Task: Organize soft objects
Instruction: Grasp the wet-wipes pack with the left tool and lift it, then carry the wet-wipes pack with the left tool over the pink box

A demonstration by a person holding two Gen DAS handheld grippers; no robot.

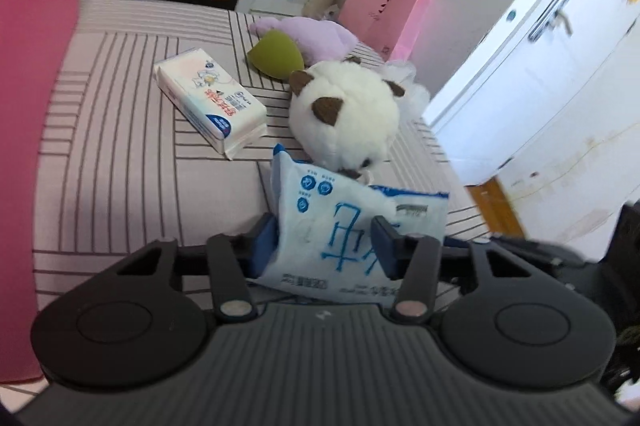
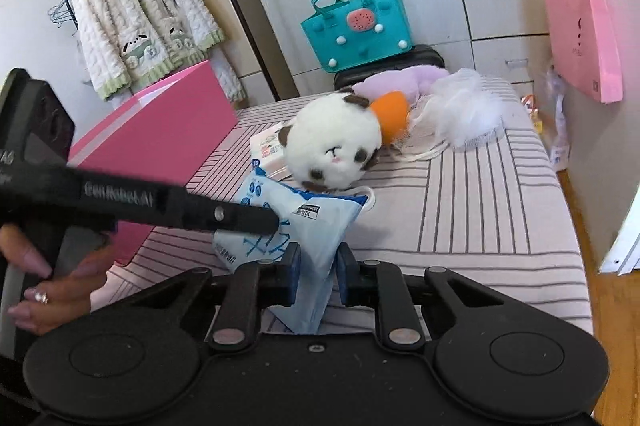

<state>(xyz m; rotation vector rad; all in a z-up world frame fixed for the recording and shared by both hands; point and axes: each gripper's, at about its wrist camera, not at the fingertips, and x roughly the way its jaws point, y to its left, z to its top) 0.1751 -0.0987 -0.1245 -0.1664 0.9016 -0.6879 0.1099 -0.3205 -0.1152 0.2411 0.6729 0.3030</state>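
On the striped bed, near its front edge, both tools have hold of one soft blue-and-white packet. The left hand-held gripper has its blue pads pressed on the packet's sides, jaws fairly narrow; the right hand-held gripper pinches a lower corner of it, jaws almost together. My reading is that the packet is the item being sorted just now, gripped but not yet carried off.

Largest of the containers, the pink box stands along the bed's left edge; what it holds cannot be seen from either camera. I judge it the likely destination, so the next move calls for lifting the limp packet with both tools together and carrying it left over the box wall.

Waiting behind are the white panda plush, beside the packet, and the tissue pack toward the bed's middle.
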